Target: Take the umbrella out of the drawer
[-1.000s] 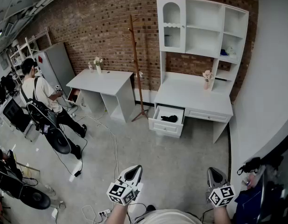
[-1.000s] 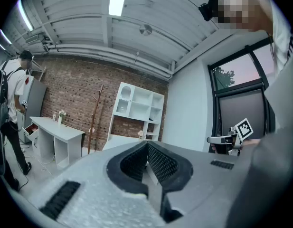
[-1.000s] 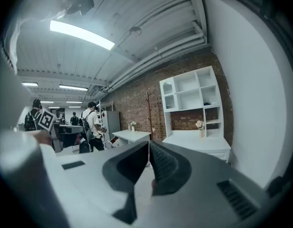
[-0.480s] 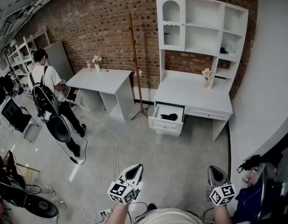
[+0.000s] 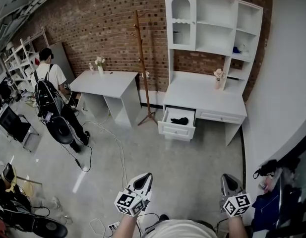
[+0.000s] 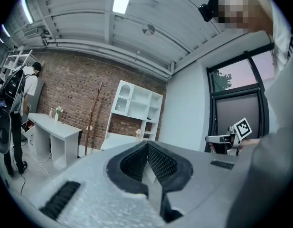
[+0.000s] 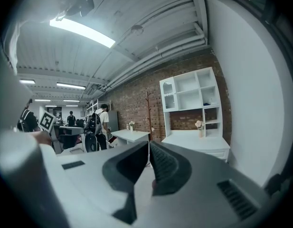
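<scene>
1. A brick wall (image 5: 93, 19) backs the white desk (image 5: 207, 95), which stands on a grey concrete floor (image 5: 192, 167). A coat stand (image 5: 143, 68) rises just left of the desk.
2. The desk's left drawer (image 5: 176, 131) stands open, and the umbrella (image 5: 180, 120), a dark bundle, lies inside it.
3. My left gripper (image 5: 143, 180) and right gripper (image 5: 230, 181) hang well short of the desk, each with jaws pressed together on nothing.
4. I judge the approach comes first: close on the desk, spread one gripper's jaws early, then take the umbrella across its middle.
</scene>
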Demonstrator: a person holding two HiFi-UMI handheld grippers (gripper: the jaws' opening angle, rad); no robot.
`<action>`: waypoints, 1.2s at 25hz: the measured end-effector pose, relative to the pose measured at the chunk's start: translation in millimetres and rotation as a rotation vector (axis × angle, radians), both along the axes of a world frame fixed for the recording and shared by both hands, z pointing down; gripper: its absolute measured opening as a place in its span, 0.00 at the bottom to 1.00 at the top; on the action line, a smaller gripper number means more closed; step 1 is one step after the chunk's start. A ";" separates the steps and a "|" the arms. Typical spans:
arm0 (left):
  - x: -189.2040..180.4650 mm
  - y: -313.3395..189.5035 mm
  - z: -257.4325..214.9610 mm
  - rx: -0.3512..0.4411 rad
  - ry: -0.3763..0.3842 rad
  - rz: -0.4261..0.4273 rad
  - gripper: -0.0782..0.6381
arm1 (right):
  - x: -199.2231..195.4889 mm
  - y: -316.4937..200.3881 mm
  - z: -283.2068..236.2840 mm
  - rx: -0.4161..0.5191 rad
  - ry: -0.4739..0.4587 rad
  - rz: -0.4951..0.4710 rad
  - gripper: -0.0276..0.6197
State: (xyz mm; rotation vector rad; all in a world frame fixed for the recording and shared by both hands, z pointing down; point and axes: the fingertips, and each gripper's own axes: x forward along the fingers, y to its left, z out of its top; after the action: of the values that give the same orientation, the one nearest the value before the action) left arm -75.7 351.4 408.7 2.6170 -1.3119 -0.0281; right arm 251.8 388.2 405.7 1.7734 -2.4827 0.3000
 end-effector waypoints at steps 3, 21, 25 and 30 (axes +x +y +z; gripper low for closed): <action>-9.2 -3.3 4.3 0.000 0.002 0.012 0.14 | -9.6 0.7 3.7 -0.001 0.012 0.007 0.09; -51.3 -18.8 13.9 -0.022 0.006 0.035 0.14 | -54.0 -9.9 13.5 -0.035 0.035 0.020 0.09; -55.6 -21.7 13.8 -0.029 0.004 0.024 0.14 | -59.2 -16.8 12.8 -0.044 0.031 0.009 0.09; -61.3 -30.4 11.2 -0.034 -0.006 0.007 0.14 | -65.7 -33.2 12.9 -0.043 0.026 -0.006 0.09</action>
State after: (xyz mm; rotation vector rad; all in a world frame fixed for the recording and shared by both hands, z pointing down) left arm -137.0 321.0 419.9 2.5952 -1.2931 0.0032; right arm 186.0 355.0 418.6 1.7415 -2.4450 0.3260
